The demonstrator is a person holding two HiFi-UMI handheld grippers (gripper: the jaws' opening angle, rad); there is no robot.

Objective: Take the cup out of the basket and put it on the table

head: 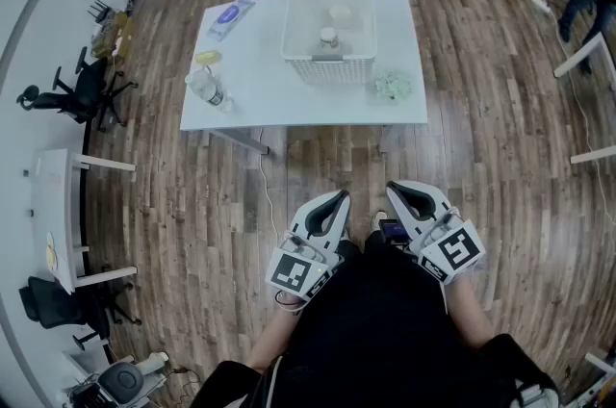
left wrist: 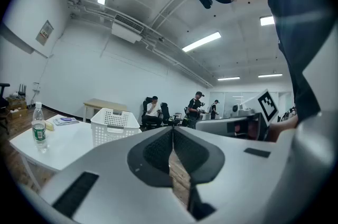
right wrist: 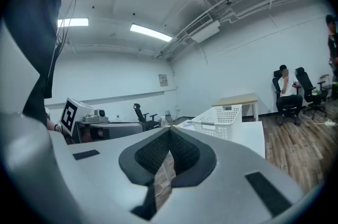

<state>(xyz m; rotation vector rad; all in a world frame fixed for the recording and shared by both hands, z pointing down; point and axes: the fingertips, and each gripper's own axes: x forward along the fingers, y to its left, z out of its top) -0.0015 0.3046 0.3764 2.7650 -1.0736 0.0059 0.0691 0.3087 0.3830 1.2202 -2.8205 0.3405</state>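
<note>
A white slotted basket (head: 306, 38) stands at the far middle of the white table (head: 260, 93). Inside it I see a pale cup (head: 341, 14) toward the back and a second small round-topped item (head: 329, 38) near the front wall. My left gripper (head: 339, 197) and right gripper (head: 395, 190) are held close to my body, well short of the table, both shut with nothing in them. The left gripper view shows its jaws (left wrist: 172, 130) pressed together, with the basket (left wrist: 113, 125) beyond. In the right gripper view the jaws (right wrist: 169, 130) meet too, and the basket (right wrist: 219, 120) lies ahead.
On the table's left part are a clear water bottle (head: 207, 89), a yellow item (head: 207, 58) and a blue-white pack (head: 231, 16). A greenish crumpled thing (head: 393, 87) lies by the basket's right front. Office chairs (head: 82, 93) stand at left. Wooden floor separates me from the table.
</note>
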